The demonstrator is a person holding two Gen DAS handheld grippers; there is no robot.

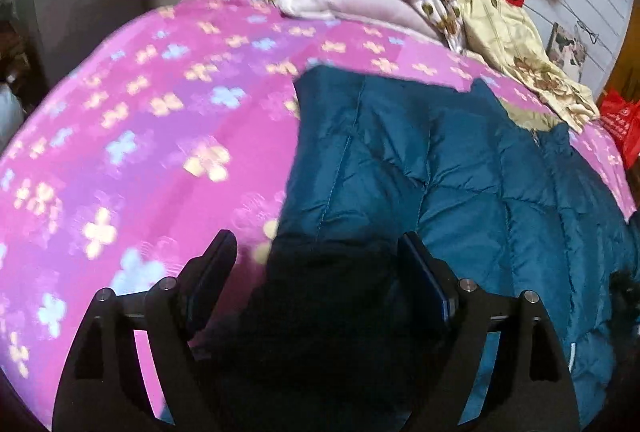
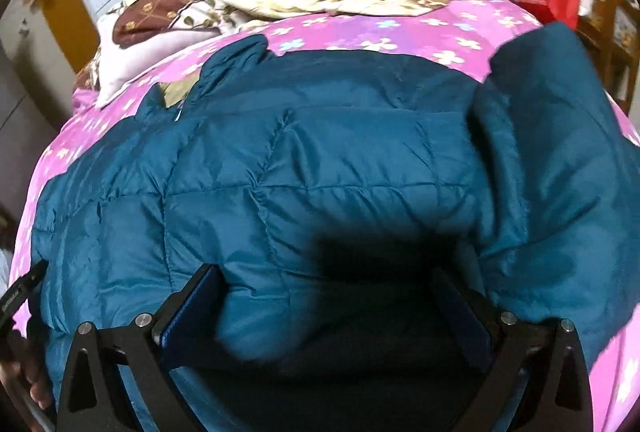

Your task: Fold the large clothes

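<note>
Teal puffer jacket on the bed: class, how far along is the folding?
Done: the teal puffer jacket lies spread on the pink floral bedspread, and one part at the right already looks turned up and over. In hand: both the left tongs and right tongs are open, with jacket fabric between their fingers. Left: most of the folding; no compact bundle yet.

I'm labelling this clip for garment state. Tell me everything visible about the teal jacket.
The teal jacket is a puffy quilted coat of smooth, slightly shiny fabric, stitched into padded panels. It lies spread on the pink flowered bedspread, with a zipper edge and pale lining showing near the collar. One sleeve or side panel is turned up at the right of the right wrist view. The left claw and right claw both stand open over its near edge, with fabric between their fingers.
</note>
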